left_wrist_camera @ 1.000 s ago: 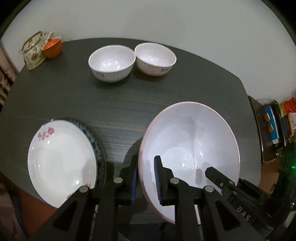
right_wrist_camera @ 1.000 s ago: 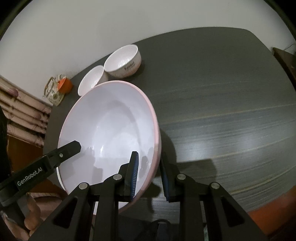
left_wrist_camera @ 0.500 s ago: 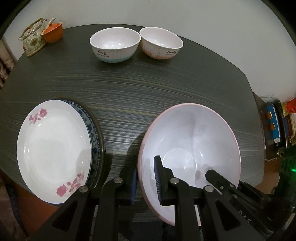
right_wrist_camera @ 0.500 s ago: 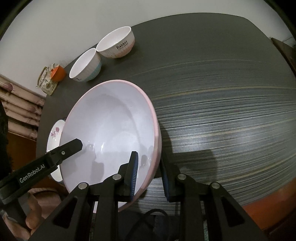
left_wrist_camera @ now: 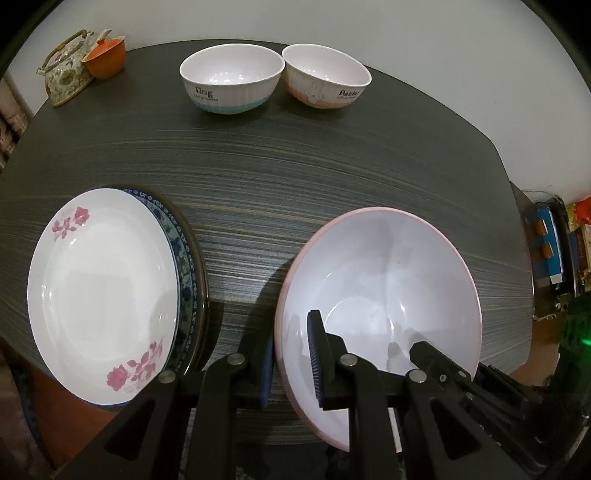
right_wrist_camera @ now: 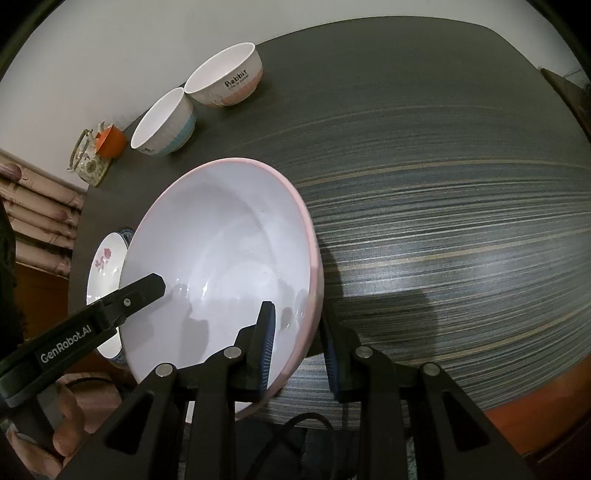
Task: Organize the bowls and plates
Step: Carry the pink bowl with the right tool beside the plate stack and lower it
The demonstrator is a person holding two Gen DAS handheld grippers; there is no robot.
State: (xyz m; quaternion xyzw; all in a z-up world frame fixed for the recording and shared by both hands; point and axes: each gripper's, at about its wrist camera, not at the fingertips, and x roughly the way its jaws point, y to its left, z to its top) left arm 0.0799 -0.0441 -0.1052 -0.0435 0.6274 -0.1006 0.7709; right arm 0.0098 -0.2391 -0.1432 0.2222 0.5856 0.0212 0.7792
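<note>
Left wrist view: a dark striped table (left_wrist_camera: 295,177) meets a white wall (left_wrist_camera: 369,22). The left gripper (left_wrist_camera: 291,365) pinches the big bowl (left_wrist_camera: 391,280)'s rim; plates (left_wrist_camera: 103,288) sit beside it, and two small bowls (left_wrist_camera: 231,77) and a teapot (left_wrist_camera: 66,77) stand beyond.

Right wrist view: the right gripper (right_wrist_camera: 299,350) narrowly straddles the opposite rim; whether its pads press, I cannot tell. The bowl hides most of the plates.

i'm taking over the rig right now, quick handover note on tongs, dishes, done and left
Left tongs: clamped on the big pink-rimmed bowl, left rim.
Right tongs: straddling the same bowl's right rim, grip looks light.
Bowl sits low at the front of the dark table.
Done: floral plate stacked on the blue-patterned plate.
Left: Dog bowl and Rabbit bowl unstacked at the back.
</note>
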